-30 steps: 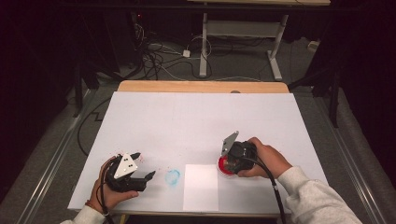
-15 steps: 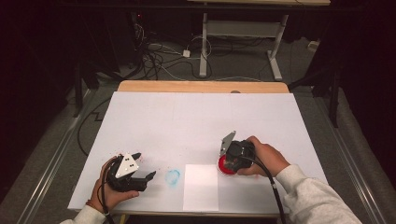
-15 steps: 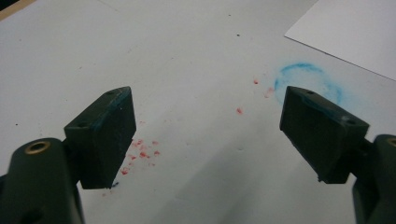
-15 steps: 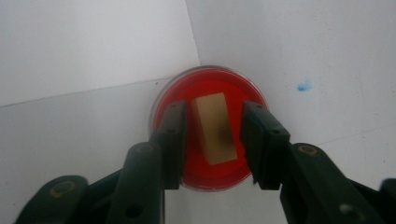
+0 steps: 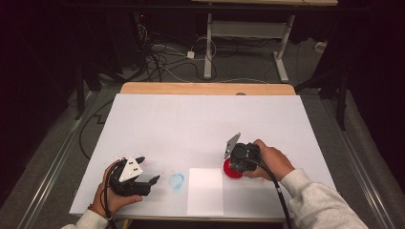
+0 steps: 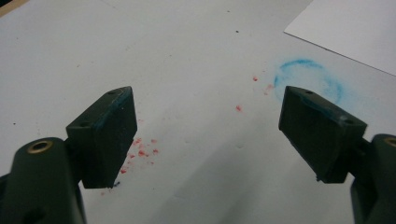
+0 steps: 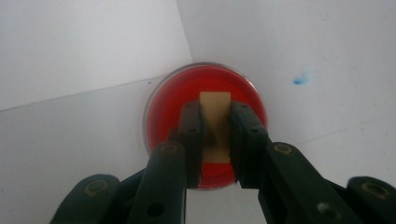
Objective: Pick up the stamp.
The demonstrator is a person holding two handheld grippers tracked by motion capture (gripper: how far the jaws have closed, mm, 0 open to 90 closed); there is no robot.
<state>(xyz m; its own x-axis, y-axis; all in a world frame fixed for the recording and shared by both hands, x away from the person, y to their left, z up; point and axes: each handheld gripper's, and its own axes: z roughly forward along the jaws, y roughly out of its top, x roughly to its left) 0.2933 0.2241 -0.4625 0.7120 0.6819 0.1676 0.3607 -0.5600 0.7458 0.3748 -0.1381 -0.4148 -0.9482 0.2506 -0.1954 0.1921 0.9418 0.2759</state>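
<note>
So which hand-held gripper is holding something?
The right hand-held gripper: its jaws pinch a tan block over the red dish. The left hand-held gripper is wide open, empty.

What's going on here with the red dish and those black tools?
A person at a white table holds a gripper in each hand. The right gripper has its fingers shut on a small tan block, holding it over a round dish of red paint, beside a sheet of white paper. The left gripper rests open near a blue ring mark and red specks.
</note>
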